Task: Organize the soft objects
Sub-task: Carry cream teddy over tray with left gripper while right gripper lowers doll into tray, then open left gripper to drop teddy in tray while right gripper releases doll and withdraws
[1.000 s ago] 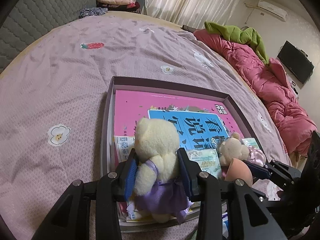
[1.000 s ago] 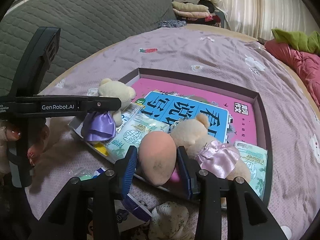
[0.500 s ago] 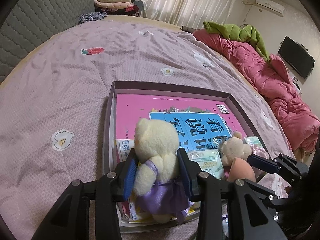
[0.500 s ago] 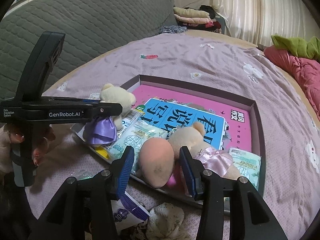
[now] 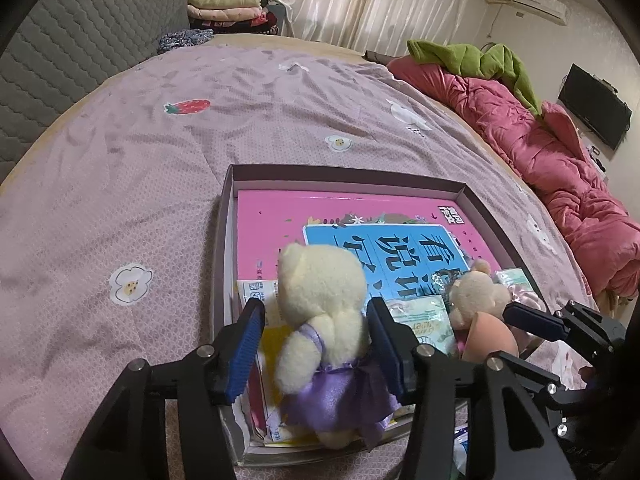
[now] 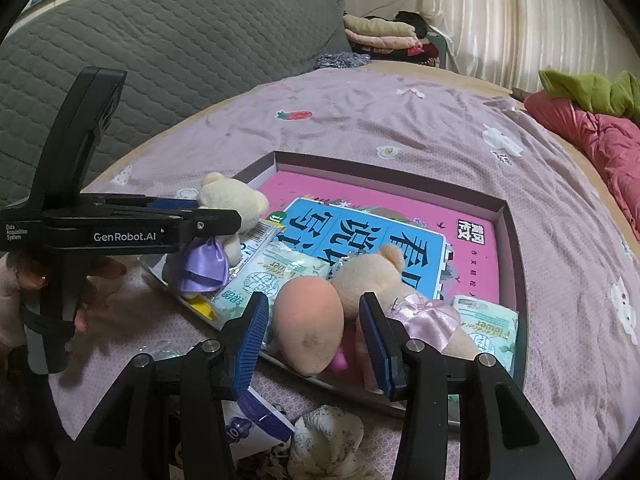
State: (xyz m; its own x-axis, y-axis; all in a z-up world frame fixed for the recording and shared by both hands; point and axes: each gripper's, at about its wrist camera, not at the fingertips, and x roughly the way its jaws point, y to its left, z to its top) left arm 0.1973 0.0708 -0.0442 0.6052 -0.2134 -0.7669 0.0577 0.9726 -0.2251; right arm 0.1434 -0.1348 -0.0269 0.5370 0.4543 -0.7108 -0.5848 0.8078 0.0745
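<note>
A cream bear in a purple dress (image 5: 320, 308) stands upright at the near left corner of the dark tray (image 5: 344, 172). My left gripper (image 5: 316, 344) straddles it and its jaws are opening. A gap shows at the left pad, and the right pad is just off the plush. A peach egg-shaped sponge (image 6: 310, 320) lies at the tray's near edge between the pads of my right gripper (image 6: 312, 332), which is open with gaps on both sides. A tan bear with a pink bow (image 6: 372, 276) lies right beside the sponge.
Inside the tray (image 6: 392, 164) are a pink book (image 6: 400, 208), a blue book (image 6: 360, 232) and tissue packets (image 6: 276, 276). A floral cloth item (image 6: 328, 440) and a purple pack (image 6: 256, 428) lie in front of it. Pink duvet (image 5: 560, 168) to the right, grey headboard (image 6: 160, 60) to the left.
The left jaws have spread apart off the cream bear. The right jaws widened off the peach sponge, which stays at the tray's edge. Neither hand has shifted.
</note>
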